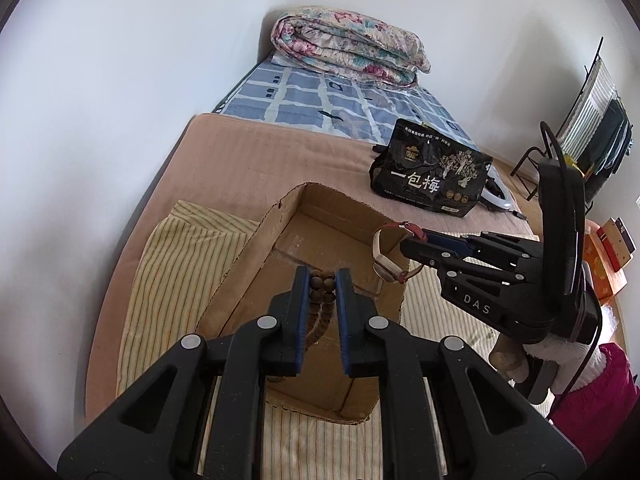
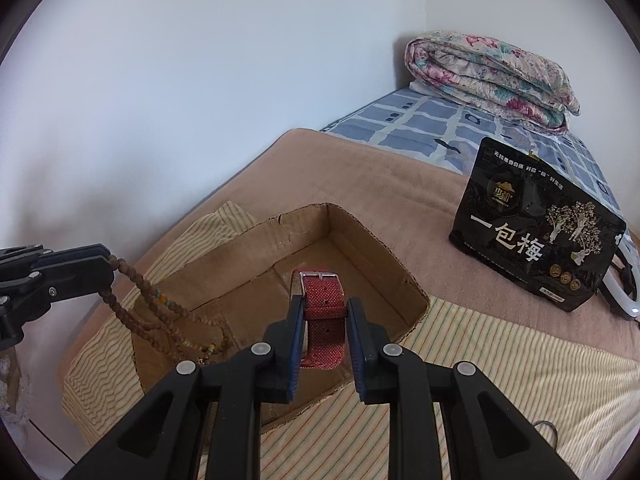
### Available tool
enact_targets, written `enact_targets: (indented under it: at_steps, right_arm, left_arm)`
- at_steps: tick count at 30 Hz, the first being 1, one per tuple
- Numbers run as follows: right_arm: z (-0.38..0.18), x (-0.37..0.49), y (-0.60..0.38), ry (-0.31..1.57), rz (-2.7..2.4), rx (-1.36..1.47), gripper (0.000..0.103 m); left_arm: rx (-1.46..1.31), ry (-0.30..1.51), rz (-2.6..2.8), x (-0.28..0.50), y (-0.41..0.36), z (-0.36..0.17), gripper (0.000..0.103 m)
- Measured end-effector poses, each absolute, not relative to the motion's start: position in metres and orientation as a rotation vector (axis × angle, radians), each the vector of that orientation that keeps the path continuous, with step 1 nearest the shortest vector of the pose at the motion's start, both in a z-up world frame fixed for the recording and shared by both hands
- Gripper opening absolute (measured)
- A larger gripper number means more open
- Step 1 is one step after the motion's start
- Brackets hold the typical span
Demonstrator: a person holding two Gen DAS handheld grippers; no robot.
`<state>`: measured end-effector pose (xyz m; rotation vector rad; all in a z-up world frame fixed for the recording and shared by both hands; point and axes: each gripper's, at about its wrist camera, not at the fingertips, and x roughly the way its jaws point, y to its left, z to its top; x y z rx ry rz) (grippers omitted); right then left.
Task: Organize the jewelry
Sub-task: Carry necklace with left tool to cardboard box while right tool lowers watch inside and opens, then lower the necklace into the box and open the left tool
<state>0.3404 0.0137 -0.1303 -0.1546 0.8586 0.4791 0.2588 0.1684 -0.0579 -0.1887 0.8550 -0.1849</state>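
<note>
An open cardboard box [image 1: 256, 240] [image 2: 368, 236] lies on a striped cloth on the bed. My left gripper [image 1: 322, 280] is shut on a string of brown wooden beads [image 1: 322, 286] above the box; in the right wrist view the left gripper [image 2: 108, 276] shows at the left edge and the beads [image 2: 160, 312] hang down into the box. My right gripper [image 2: 324, 312] is shut on a red-strapped watch [image 2: 324, 312] over the box. In the left wrist view the right gripper [image 1: 404, 246] holds the watch [image 1: 384, 256] at the box's right wall.
A black snack bag [image 1: 428, 172] [image 2: 536, 228] stands on the brown blanket [image 1: 240, 152] beyond the box. A folded floral quilt [image 1: 348, 48] [image 2: 492, 76] lies at the far end of the bed. A small dark ring [image 2: 546, 430] rests on the striped cloth [image 2: 500, 380].
</note>
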Motion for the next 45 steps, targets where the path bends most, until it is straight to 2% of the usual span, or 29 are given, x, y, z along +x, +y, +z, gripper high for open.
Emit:
enact_targets:
  at_steps: [4,6,7,8,10,11,12,13,14,17,30,45]
  right_arm:
    - [-0.139,0.345,0.020,0.875,0.488,-0.171,0.020]
    - [-0.141,0.346,0.022,0.874,0.487,-0.176,0.028]
    - [-0.140,0.346,0.022,0.870,0.484,-0.176,0.036]
    - [-0.140,0.345,0.022,0.866,0.479,-0.177,0.048]
    - [-0.136,0.343,0.021,0.849,0.467,-0.177,0.065]
    - [-0.133,0.342,0.020,0.840,0.462,-0.177,0.066]
    - [-0.132,0.341,0.020,0.836,0.459,-0.179,0.066]
    - [-0.130,0.340,0.019,0.835,0.458,-0.180,0.067]
    - [-0.128,0.339,0.019,0.833,0.456,-0.180,0.067]
    - [-0.123,0.334,0.016,0.820,0.448,-0.183,0.072]
    - [-0.095,0.303,-0.018,0.772,0.427,-0.156,0.078]
    - [-0.065,0.251,-0.135,0.720,0.293,-0.125,0.089]
  left_arm:
    - [-0.183,0.877,-0.181,0.260,0.168,-0.069,0.011]
    - [-0.181,0.888,-0.185,0.261,0.168,-0.073,0.011]
    - [-0.180,0.894,-0.188,0.262,0.168,-0.074,0.011]
    - [-0.181,0.900,-0.189,0.263,0.168,-0.075,0.011]
    - [-0.195,0.917,-0.193,0.264,0.169,-0.077,0.011]
    - [-0.203,0.923,-0.193,0.264,0.170,-0.077,0.012]
    - [-0.207,0.927,-0.190,0.264,0.171,-0.078,0.020]
    - [-0.210,0.927,-0.188,0.264,0.171,-0.078,0.033]
    - [-0.214,0.923,-0.183,0.263,0.172,-0.078,0.036]
    - [-0.220,0.924,-0.183,0.259,0.172,-0.078,0.036]
    - [-0.158,0.888,-0.156,0.233,0.150,-0.062,0.036]
    - [-0.087,0.847,-0.243,0.206,0.083,-0.050,0.037]
